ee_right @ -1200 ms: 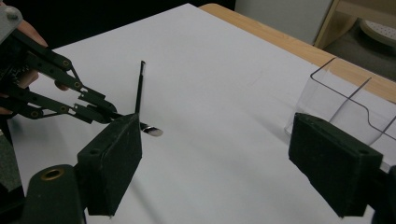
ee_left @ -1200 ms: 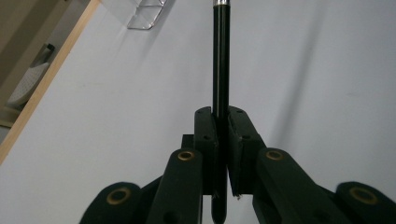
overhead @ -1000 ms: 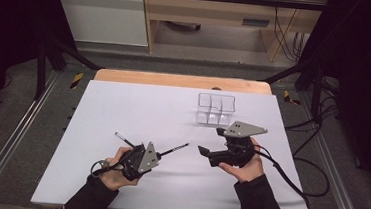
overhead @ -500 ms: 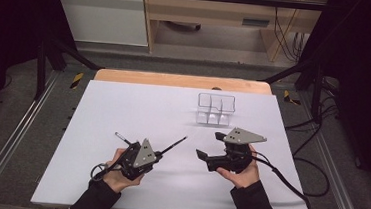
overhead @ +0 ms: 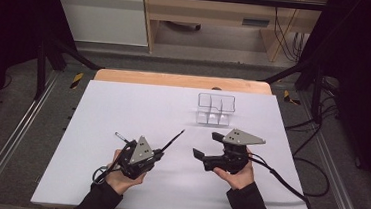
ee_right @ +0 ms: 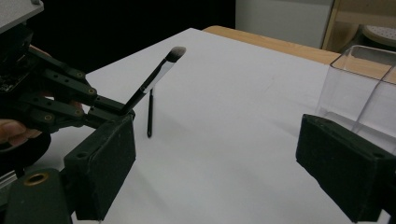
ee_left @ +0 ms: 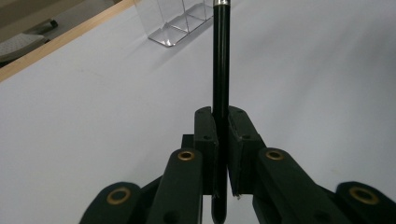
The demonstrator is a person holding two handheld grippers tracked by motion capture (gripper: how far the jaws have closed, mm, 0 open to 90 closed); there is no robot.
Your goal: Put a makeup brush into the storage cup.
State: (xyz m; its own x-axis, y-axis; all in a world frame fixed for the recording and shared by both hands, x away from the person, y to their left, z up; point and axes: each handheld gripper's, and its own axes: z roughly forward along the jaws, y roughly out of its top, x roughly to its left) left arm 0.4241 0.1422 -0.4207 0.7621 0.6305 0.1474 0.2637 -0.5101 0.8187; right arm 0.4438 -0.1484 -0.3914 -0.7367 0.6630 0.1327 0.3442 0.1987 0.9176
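My left gripper [ee_left: 220, 135] is pinching the brush [overhead: 173, 139], raised off the table short of the clear holder [overhead: 216, 108]. Right gripper [overhead: 209, 149] is spread, empty. I should tip the brush upright and lower slowly into one compartment.

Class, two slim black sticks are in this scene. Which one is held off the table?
The brush with the bristle tip: the left gripper clamps its handle, tip raised. The other stick lies loose on the table.
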